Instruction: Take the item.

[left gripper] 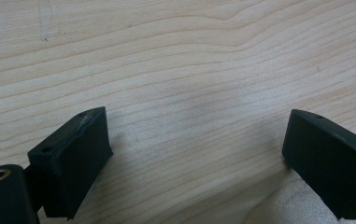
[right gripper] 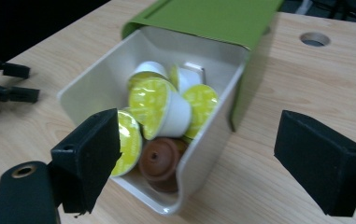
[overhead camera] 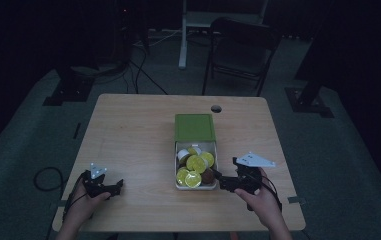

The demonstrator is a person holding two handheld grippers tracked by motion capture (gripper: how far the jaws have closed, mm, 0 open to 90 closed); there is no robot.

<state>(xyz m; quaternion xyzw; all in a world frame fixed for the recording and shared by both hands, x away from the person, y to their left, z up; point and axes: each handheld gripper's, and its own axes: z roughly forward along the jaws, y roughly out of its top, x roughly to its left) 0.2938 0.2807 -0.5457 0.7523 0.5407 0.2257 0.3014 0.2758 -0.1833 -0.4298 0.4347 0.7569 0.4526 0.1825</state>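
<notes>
Right gripper (right gripper: 192, 163) released, jaws wide, at 3 o'clock beside drawer (overhead camera: 196, 186) holding pods (overhead camera: 193, 179). Left gripper (overhead camera: 109, 189) also released, at 9 o'clock. Risk: jaw catching rim, tipping pods out.

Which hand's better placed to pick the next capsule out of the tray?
Right. The right tool sits beside the white tray, open jaws aimed at the yellow-lidded capsules and the brown capsule. The left tool is open over bare table, far from the tray.
</notes>
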